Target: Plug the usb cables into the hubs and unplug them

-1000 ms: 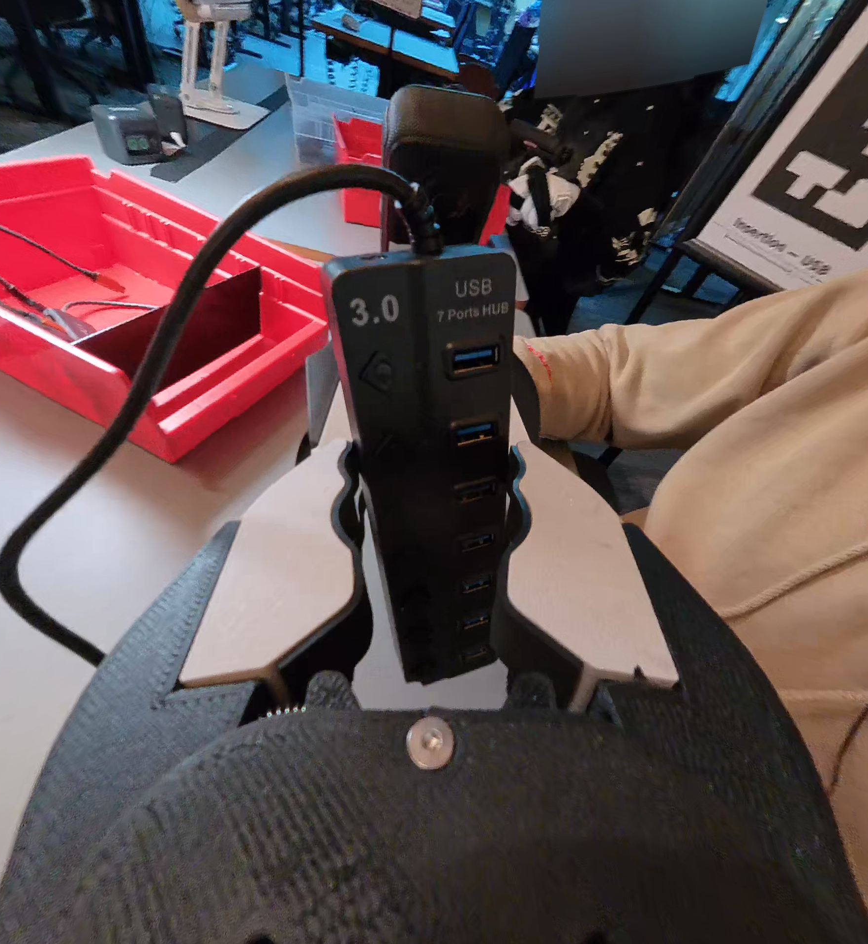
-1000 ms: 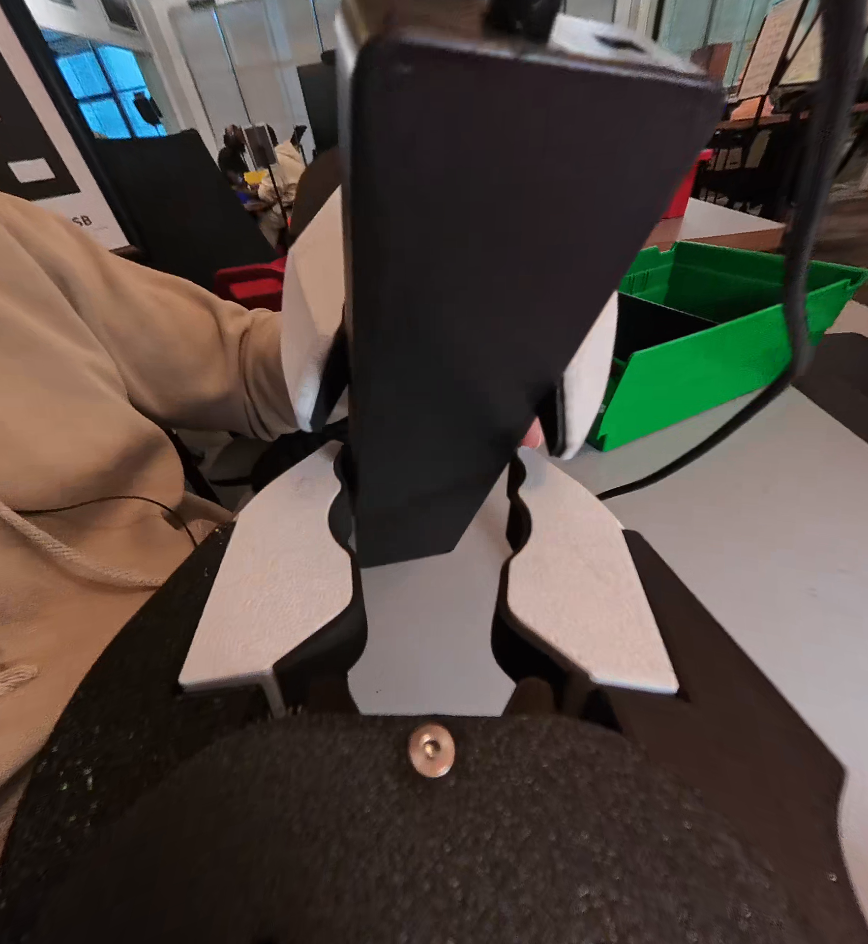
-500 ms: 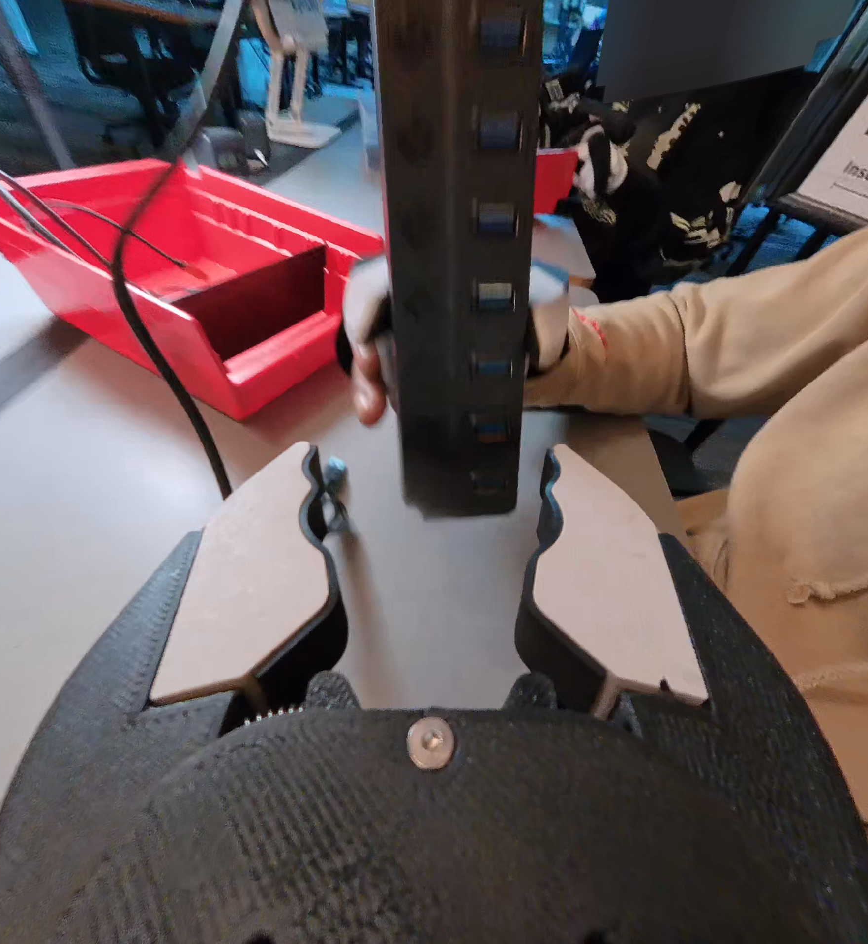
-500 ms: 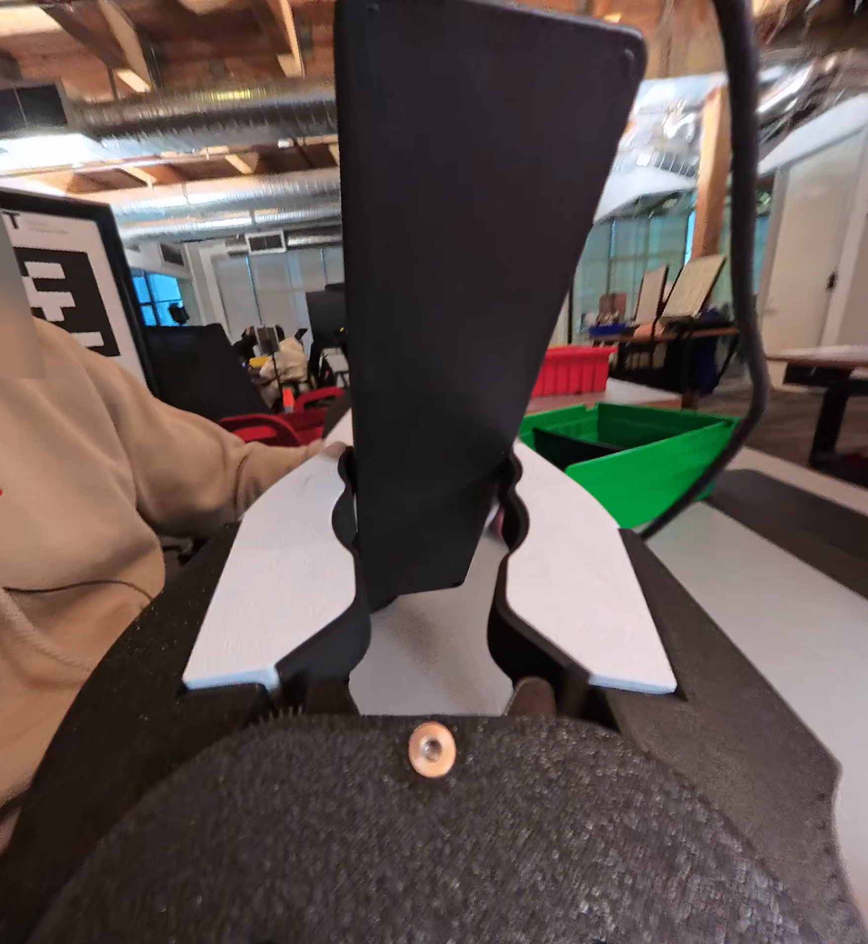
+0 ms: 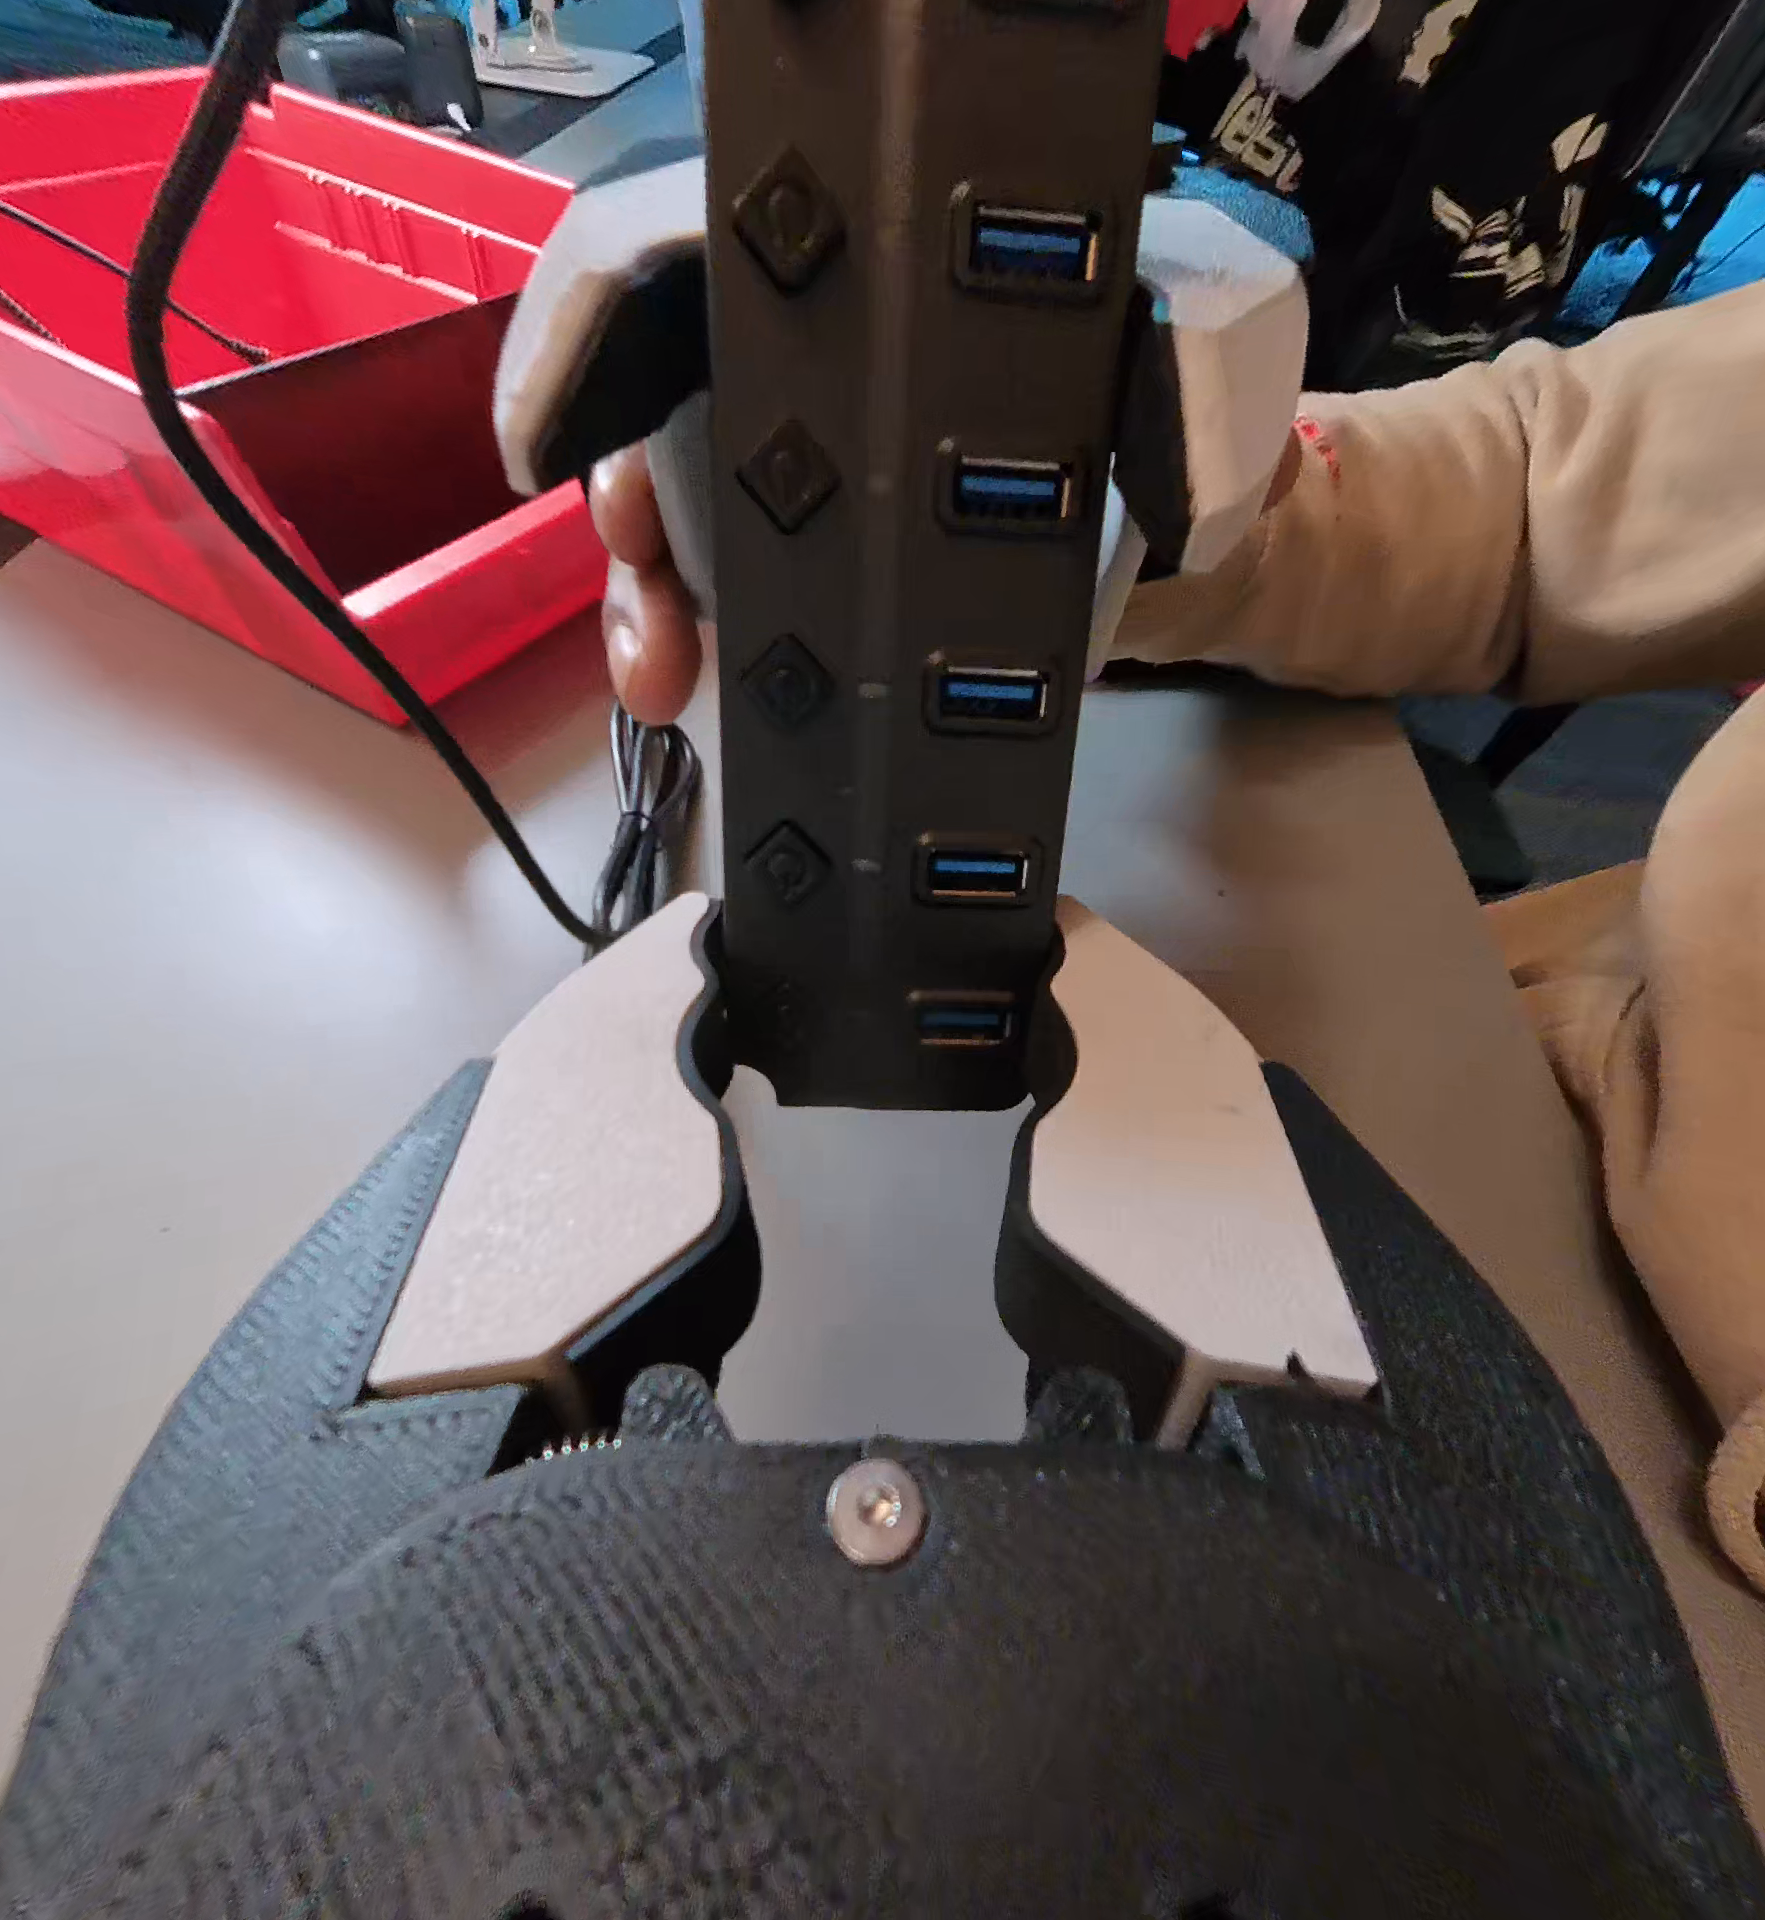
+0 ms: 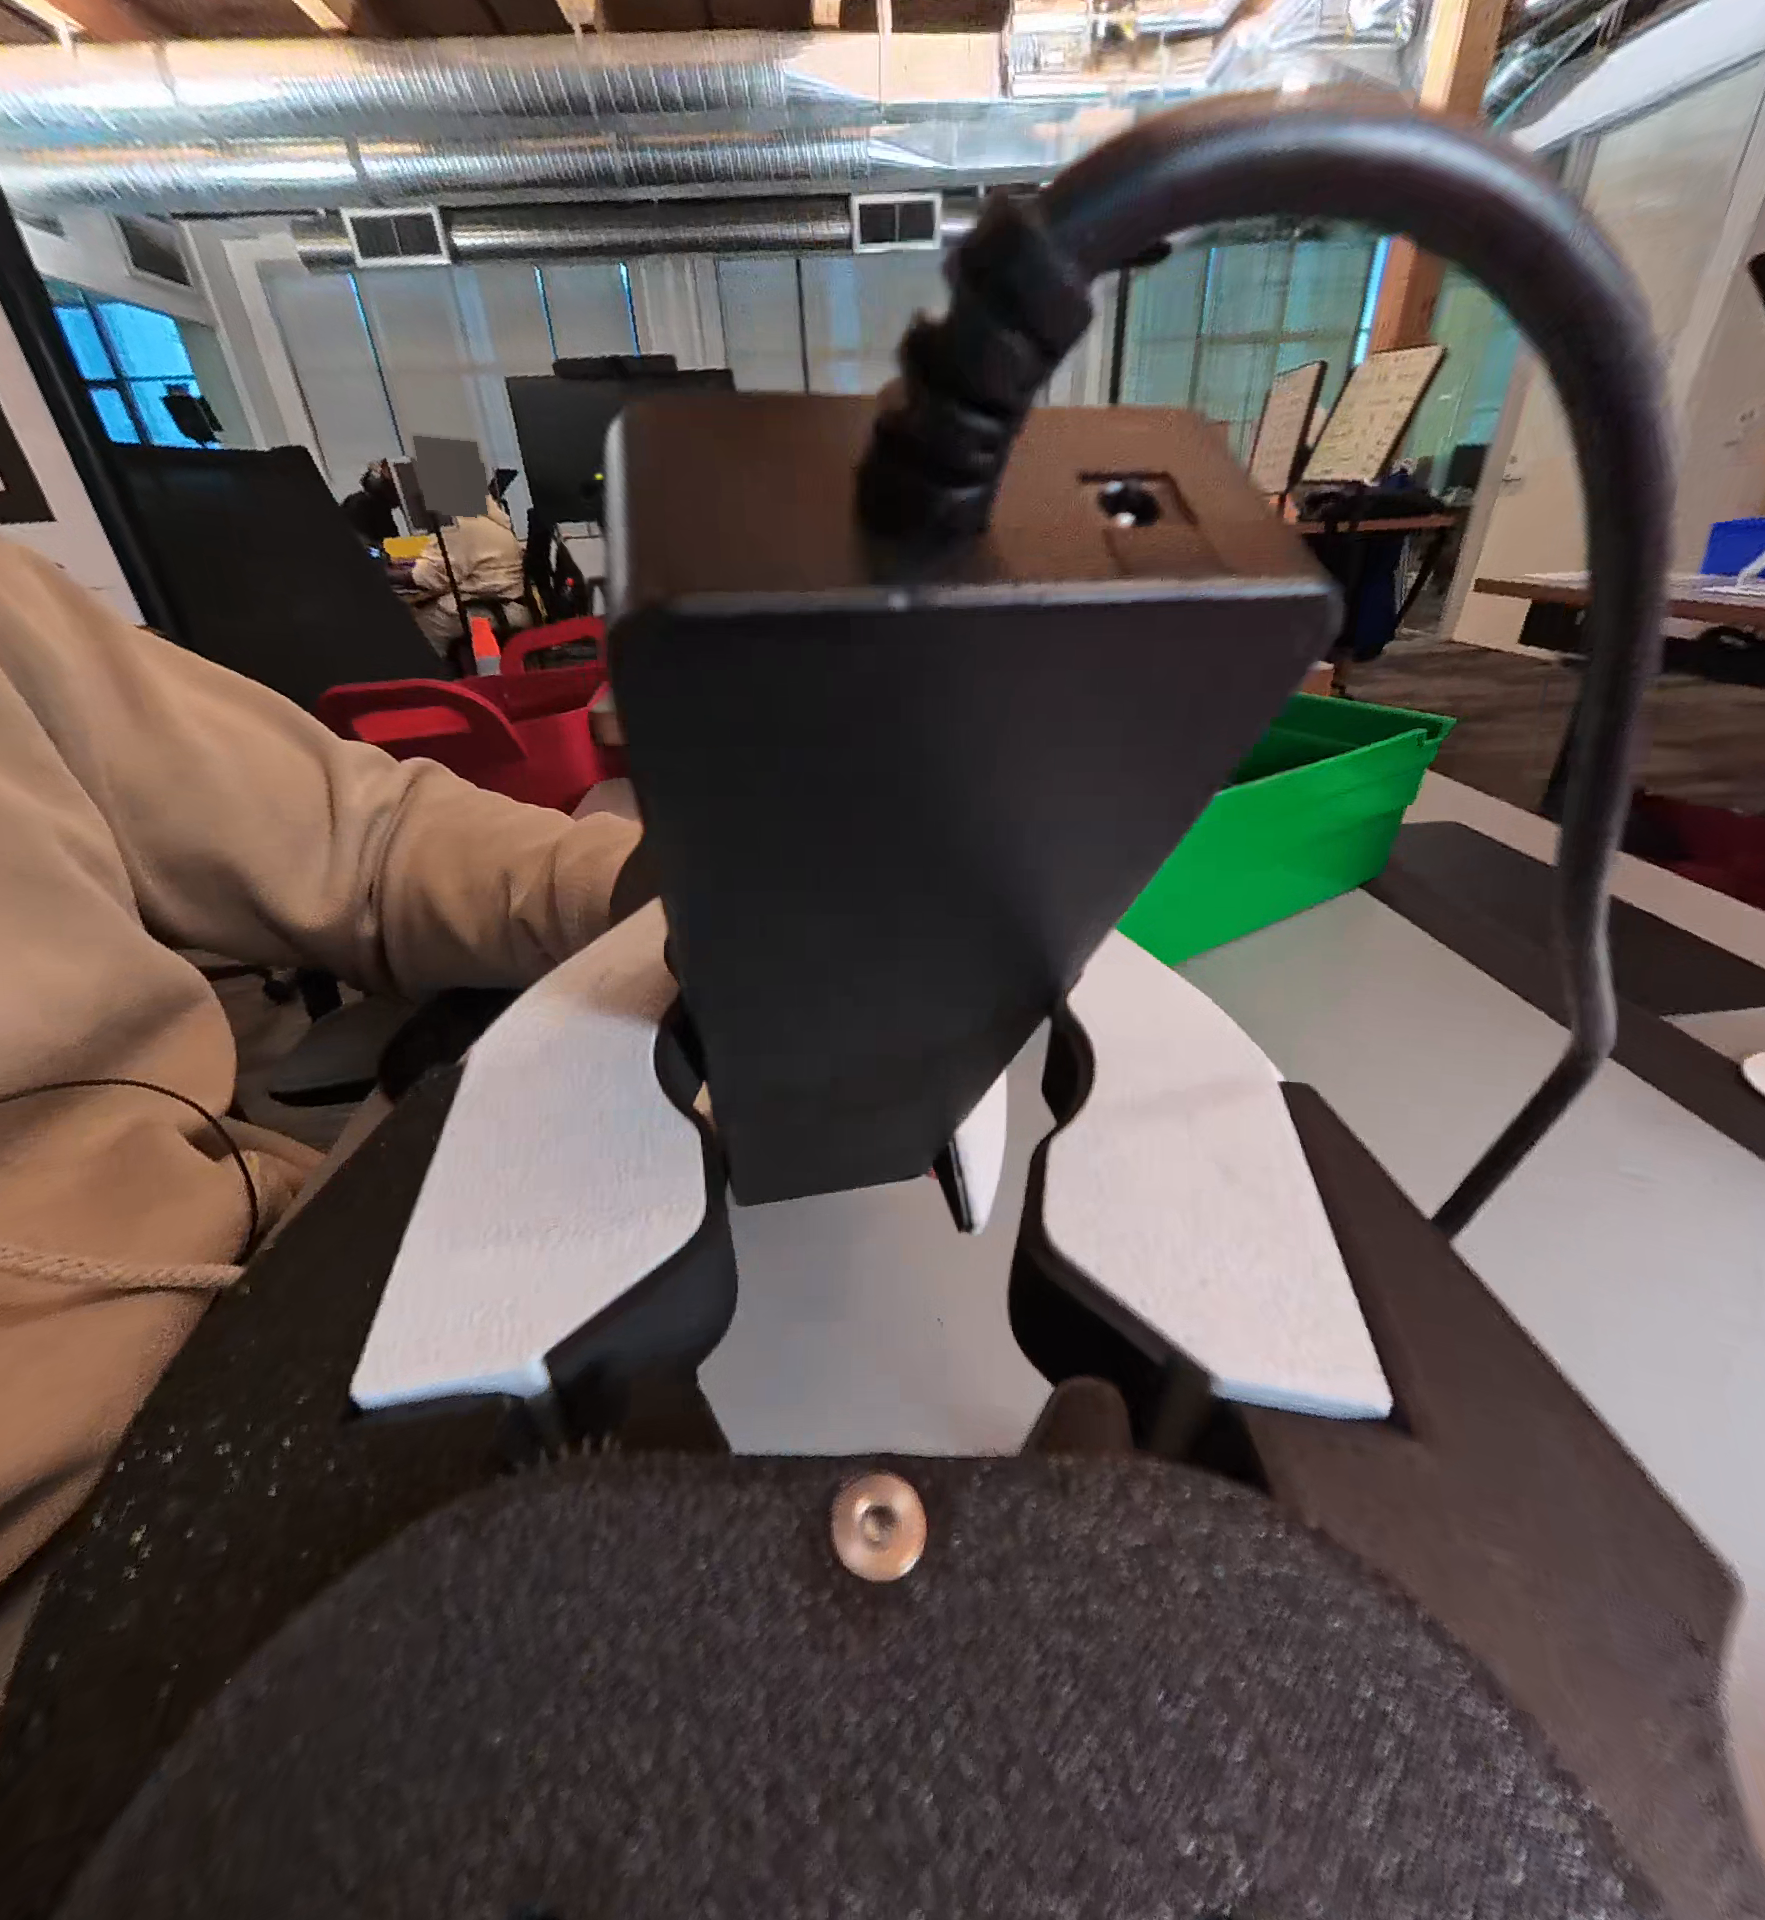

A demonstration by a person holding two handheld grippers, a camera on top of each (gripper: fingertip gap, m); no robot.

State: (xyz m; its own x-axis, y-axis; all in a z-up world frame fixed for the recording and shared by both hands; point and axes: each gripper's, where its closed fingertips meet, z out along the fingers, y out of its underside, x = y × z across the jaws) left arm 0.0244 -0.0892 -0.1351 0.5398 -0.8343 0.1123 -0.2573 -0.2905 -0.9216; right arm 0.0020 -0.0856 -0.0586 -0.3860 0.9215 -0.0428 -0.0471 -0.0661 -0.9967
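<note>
Hub stands upright, gripped between both grippers' fingers.

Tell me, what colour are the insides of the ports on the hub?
Blue, inside the ports of the black hub; best seen in the left wrist view.

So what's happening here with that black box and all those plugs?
A person is holding a black USB hub upright over the table with two handheld grippers. The left gripper is clamped on the hub's lower end. The right gripper reaches in from the far side, but whether it is gripping is unclear. All visible ports are empty. The hub's own cable trails toward a red bin.
</note>
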